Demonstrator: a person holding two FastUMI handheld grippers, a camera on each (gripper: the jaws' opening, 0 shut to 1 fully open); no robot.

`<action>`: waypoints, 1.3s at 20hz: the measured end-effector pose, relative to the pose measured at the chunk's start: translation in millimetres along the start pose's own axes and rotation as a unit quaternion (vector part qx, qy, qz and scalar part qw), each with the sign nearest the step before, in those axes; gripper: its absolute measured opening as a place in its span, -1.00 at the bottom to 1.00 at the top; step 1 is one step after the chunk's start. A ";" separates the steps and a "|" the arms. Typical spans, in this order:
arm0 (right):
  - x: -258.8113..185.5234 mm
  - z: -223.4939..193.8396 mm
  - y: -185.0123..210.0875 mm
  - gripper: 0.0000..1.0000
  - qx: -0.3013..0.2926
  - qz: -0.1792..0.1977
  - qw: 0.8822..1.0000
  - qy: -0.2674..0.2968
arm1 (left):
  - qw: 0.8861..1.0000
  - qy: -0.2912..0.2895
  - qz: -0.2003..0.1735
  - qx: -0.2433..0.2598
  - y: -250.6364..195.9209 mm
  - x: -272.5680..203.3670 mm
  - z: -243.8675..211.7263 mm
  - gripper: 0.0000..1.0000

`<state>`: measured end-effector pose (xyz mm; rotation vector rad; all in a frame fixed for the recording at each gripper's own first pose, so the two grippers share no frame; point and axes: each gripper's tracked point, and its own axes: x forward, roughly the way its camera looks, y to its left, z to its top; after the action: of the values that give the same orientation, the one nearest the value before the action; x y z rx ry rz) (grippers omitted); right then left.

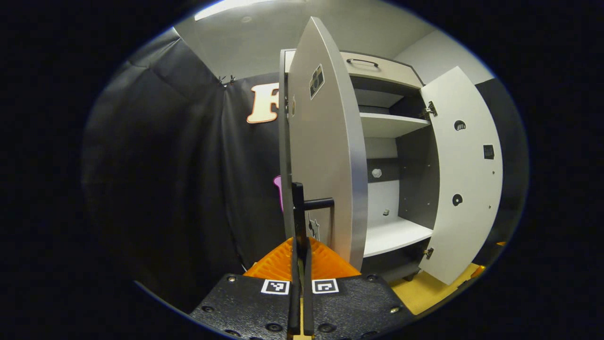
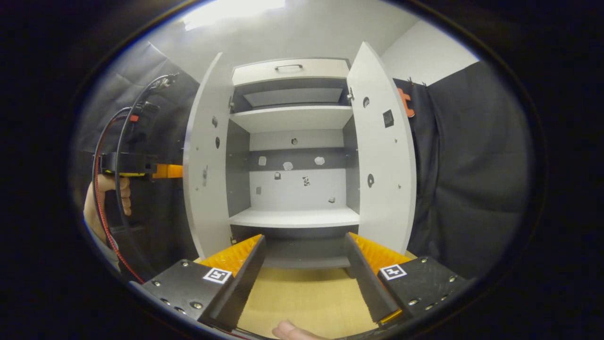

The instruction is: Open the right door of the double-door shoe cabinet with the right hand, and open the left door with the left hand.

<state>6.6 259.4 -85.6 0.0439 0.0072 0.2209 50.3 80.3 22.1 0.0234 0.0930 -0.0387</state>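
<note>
The shoe cabinet [image 2: 292, 156] stood with both doors swung wide, its white shelves [image 2: 295, 217] bare. In the left gripper view, the left tongs [image 1: 300, 264] were pinched nearly together on the black bar handle [image 1: 317, 204] at the outer face of the left door [image 1: 325, 156], which carried a small camera-shaped sticker [image 1: 316, 81]; no wording on it could be read. The right door [image 1: 465, 174] hung open well apart, showing hinge holes and a small black square. In the right gripper view, the right tongs [image 2: 304, 274] were spread wide, holding nothing, facing the cabinet's interior. A hand [image 2: 106, 203] held the left gripper beside the left door [image 2: 205, 174]. The drawer [image 2: 290, 71] on top stayed unlabelled.
</note>
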 end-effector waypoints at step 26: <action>7.7 -8.8 -2.7 0.97 0.003 -0.013 1.000 0.007 | 0.998 -0.047 0.011 -0.036 45.5 -21.2 -0.3 -0.86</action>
<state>14.6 258.8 -94.5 0.0489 0.0226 0.1943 30.9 126.5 24.8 -0.0493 0.0001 -0.0152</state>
